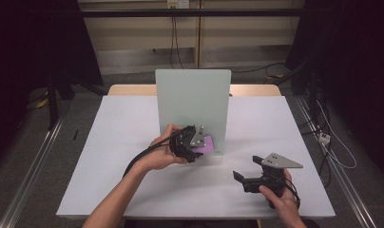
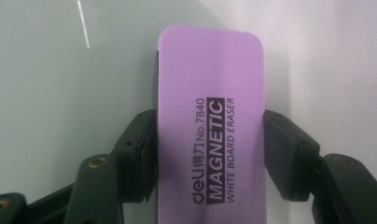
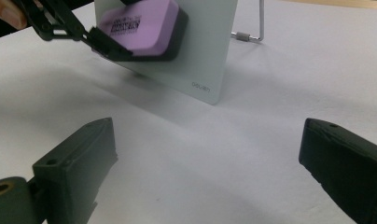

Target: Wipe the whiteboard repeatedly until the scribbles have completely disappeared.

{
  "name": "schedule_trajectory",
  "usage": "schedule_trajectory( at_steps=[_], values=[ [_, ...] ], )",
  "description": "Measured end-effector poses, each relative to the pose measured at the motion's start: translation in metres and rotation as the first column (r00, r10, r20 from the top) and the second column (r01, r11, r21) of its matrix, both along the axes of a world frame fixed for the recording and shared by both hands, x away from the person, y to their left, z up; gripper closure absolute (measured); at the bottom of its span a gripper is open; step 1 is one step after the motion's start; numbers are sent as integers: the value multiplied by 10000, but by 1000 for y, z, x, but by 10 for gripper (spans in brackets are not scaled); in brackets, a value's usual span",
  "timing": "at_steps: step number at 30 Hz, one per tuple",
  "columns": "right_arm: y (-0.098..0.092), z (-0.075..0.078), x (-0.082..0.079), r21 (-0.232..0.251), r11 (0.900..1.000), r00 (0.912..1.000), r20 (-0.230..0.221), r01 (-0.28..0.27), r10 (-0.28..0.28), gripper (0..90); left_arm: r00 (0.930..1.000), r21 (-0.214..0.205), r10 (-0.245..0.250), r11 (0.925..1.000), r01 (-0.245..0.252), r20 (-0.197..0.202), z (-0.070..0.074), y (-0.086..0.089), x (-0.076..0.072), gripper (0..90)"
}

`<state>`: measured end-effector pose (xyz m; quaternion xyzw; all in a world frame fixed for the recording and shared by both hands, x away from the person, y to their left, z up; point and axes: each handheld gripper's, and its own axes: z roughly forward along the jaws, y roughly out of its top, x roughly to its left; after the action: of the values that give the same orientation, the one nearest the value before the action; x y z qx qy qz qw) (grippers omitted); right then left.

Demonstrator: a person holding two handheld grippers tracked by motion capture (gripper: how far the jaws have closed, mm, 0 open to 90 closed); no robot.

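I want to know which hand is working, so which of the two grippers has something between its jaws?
The left gripper: its jaws are clamped on the purple rectangular whiteboard eraser against the pale green upright board. The right gripper is open, holding nothing.

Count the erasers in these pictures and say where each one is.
1. The purple eraser is clamped in the left gripper and rests flat against the lower part of the upright board standing on the table. Anything behind the board would be hidden.
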<state>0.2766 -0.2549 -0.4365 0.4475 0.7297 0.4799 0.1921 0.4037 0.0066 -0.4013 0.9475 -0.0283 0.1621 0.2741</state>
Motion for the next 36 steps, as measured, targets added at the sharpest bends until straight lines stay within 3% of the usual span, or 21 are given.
schedule_trajectory(
  at_steps=[4,8,12,16,18,24,30,32,36],
  values=[
    [0,0,0,14,10000,10000,27,-18,17,39,9989,554,-369,9977,384,-282,-19,-14,-7,406],
    [-1,0,0,16,10000,10000,10,-6,6,39,9989,741,-378,9965,398,-283,-18,-15,-6,405],
    [-1,0,-1,26,10000,10000,20,-37,37,39,9994,100,117,9999,-120,339,-5,1,-6,406],
    [0,0,0,37,10000,10000,9,-19,19,39,9965,-592,477,9973,-436,682,10,26,1,406],
    [0,0,1,45,10000,10000,-13,-28,28,39,9947,-1265,798,9894,-712,647,16,39,4,406],
    [3,-1,5,83,10000,9999,-104,5,-4,39,9901,-2141,1177,9718,-991,761,30,66,12,406],
    [3,-1,4,41,10000,10000,-62,-71,72,40,9849,-2407,1536,9618,-1304,799,34,79,13,406],
    [3,-1,4,74,10000,10000,-89,-20,21,39,9841,-2308,1500,9650,-1248,951,33,77,12,405],
    [2,-1,3,35,10000,10000,-65,-30,30,39,9846,-2396,1449,9637,-1181,976,30,76,11,404]
  ],
)
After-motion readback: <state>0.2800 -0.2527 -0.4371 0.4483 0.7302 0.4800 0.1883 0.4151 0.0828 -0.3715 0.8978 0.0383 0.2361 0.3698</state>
